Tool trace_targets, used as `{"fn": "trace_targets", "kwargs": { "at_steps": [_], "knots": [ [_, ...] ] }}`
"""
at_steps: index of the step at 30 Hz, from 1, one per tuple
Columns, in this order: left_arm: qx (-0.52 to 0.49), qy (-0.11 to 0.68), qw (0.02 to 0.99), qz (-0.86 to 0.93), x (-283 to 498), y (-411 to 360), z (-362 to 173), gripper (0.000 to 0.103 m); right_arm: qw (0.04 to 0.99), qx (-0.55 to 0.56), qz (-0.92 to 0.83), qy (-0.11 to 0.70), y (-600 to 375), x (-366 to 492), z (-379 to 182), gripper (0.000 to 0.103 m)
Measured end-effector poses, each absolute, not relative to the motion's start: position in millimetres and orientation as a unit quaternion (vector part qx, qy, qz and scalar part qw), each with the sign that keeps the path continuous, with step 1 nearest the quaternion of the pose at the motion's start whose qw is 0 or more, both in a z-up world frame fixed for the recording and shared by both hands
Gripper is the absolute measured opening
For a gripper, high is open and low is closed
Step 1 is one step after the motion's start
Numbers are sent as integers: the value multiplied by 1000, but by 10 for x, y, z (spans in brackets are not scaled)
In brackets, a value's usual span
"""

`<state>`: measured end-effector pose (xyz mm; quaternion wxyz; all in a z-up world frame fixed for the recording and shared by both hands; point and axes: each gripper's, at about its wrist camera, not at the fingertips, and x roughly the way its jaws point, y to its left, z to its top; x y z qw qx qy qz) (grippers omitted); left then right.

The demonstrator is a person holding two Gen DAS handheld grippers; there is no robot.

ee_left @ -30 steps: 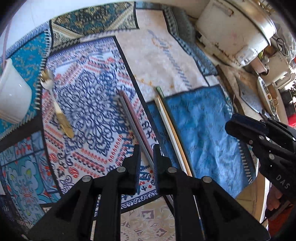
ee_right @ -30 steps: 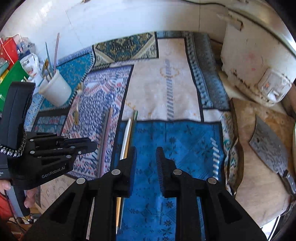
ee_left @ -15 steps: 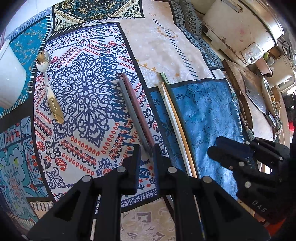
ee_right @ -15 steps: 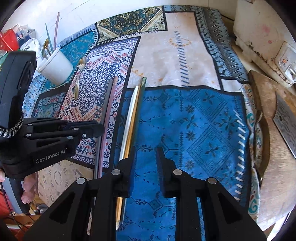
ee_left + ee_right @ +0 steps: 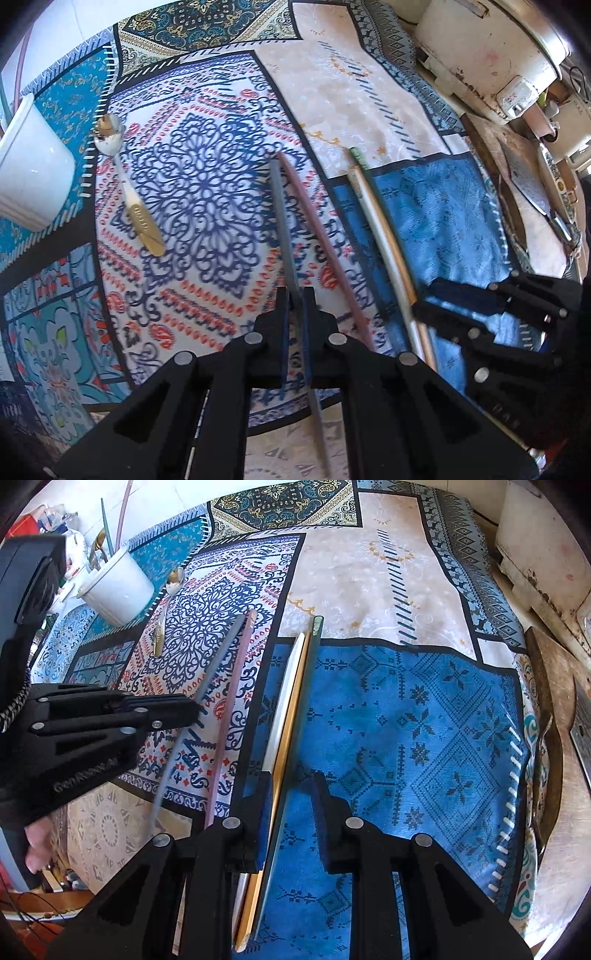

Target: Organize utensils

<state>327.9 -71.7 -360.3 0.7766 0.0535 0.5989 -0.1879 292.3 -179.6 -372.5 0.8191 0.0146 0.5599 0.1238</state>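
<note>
Grey chopstick lies on the patterned cloth, pinched between the shut pads of the left gripper; its pink mate lies just beside it. Right gripper straddles the white, wood and green chopsticks on the blue patch, jaws apart, no squeeze evident. White cup already holds several utensils; gold-handled spoon and all five sticks are left on the cloth. Judged roughly half done. Against a second ago: left jaws have closed onto the grey stick; right gripper has dropped closer over its bundle.
</note>
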Motion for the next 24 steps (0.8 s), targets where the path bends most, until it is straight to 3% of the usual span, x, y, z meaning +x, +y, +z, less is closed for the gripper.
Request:
{"fn": "trace_targets", "kwargs": {
  "at_steps": [6, 24],
  "knots": [
    [88, 606, 770, -182, 3259, -640, -3589, 5, 819, 14, 112, 563, -1885, 2971, -3719, 15],
    [65, 626, 751, -199, 3498, -739, -3625, 5, 817, 60, 85, 567, -2060, 3074, -3699, 15]
  ]
}}
